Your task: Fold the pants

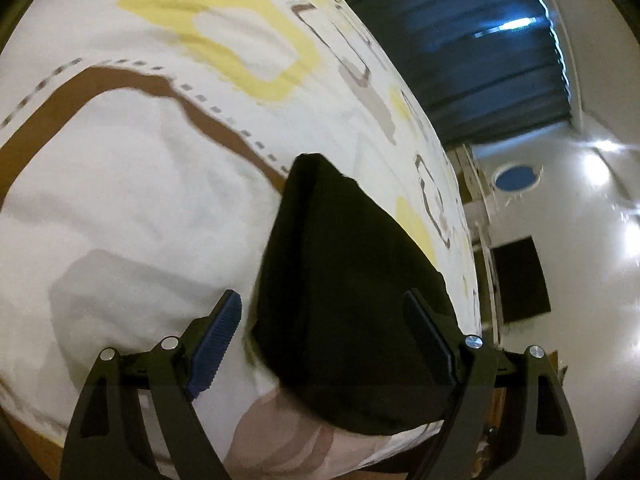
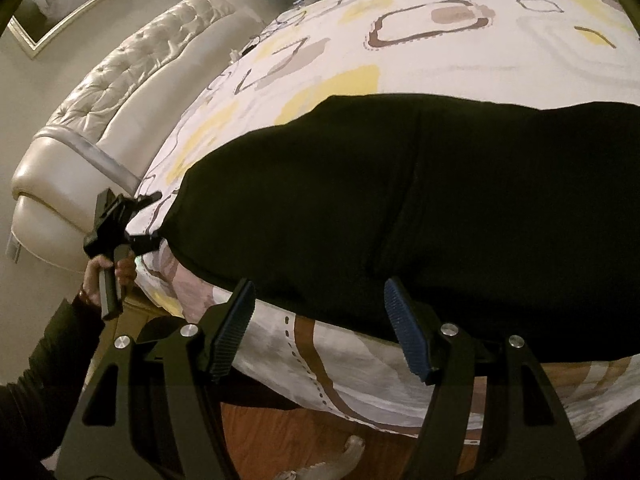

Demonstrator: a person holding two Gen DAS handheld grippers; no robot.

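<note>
Black pants (image 2: 400, 208) lie flat across the patterned bed cover (image 2: 440, 40), near its front edge. In the right wrist view my right gripper (image 2: 320, 312) hangs open over the pants' near edge, with nothing pressed between its blue pads (image 2: 408, 336). A hand (image 2: 96, 272) holds my left gripper (image 2: 156, 218) at the pants' left end. In the left wrist view that end of the pants (image 1: 340, 300) lies between the wide-open fingers of the left gripper (image 1: 324, 320). The blue pad (image 1: 216, 344) stands just clear of the cloth.
A cream tufted headboard (image 2: 120, 80) stands left of the bed, with a framed picture (image 2: 60, 0) on the wall above. Wooden floor (image 2: 272, 432) shows below the bed's edge, with something pale (image 2: 344, 456) on it. A dark curtain (image 1: 460, 60) hangs beyond the bed.
</note>
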